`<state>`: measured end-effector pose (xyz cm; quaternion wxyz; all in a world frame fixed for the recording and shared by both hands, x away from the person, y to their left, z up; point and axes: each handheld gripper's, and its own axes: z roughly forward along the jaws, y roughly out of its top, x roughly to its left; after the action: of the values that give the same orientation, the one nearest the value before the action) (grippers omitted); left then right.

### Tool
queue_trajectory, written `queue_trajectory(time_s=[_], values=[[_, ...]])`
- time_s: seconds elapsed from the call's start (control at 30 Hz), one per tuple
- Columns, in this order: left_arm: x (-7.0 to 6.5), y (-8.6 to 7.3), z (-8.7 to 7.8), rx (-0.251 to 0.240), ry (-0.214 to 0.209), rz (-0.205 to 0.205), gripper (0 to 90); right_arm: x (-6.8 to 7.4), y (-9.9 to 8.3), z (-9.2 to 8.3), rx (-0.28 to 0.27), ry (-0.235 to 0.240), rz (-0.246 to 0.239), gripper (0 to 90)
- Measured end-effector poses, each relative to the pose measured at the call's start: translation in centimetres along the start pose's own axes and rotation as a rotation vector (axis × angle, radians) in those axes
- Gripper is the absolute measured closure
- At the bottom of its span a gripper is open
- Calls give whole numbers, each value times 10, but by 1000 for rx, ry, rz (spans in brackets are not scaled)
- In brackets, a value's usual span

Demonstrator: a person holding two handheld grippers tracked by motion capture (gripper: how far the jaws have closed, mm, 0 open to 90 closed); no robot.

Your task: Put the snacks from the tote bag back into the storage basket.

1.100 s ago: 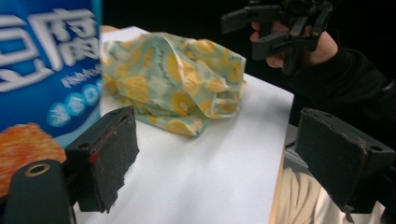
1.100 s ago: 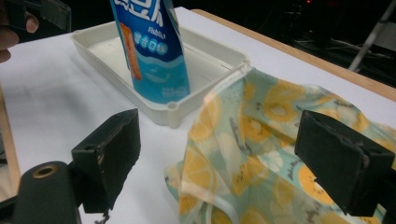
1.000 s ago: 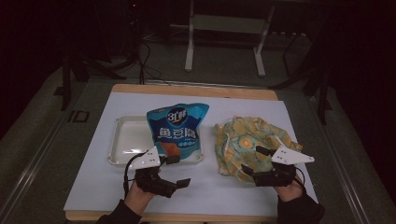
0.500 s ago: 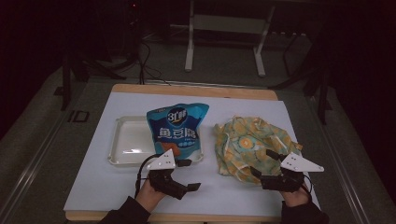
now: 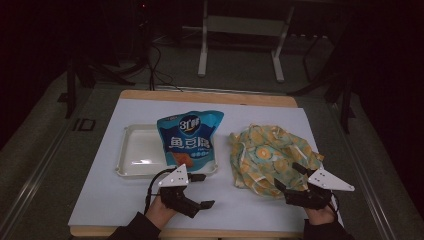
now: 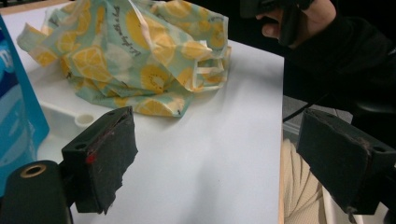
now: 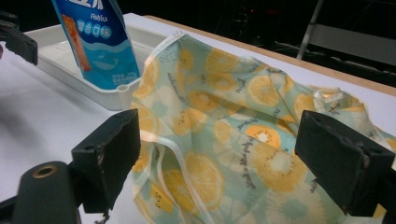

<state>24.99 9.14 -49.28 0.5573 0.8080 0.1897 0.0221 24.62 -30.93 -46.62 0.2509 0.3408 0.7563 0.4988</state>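
Both grippers hang wide open and empty near the desk's [image 5: 100, 200] front edge: right gripper [image 5: 289, 183] facing the lemon-print bag [image 5: 270, 155], left gripper [image 5: 200, 190] beside the tray [image 5: 137, 150], probably readying grasps.
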Motion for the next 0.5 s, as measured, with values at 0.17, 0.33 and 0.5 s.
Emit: queue_trajectory(time_s=[0.17, 0.33, 0.5], values=[[-2, -1, 1, 0, -9, 8, 129, -3, 0, -2, -16, -7, 13, 141], [-2, -3, 1, -3, -4, 14, 129, 0, 0, 0, -14, 5, 8, 141], [-3, -4, 0, -5, -3, 16, 129, 0, -1, 0, -15, 5, 0, 141]])
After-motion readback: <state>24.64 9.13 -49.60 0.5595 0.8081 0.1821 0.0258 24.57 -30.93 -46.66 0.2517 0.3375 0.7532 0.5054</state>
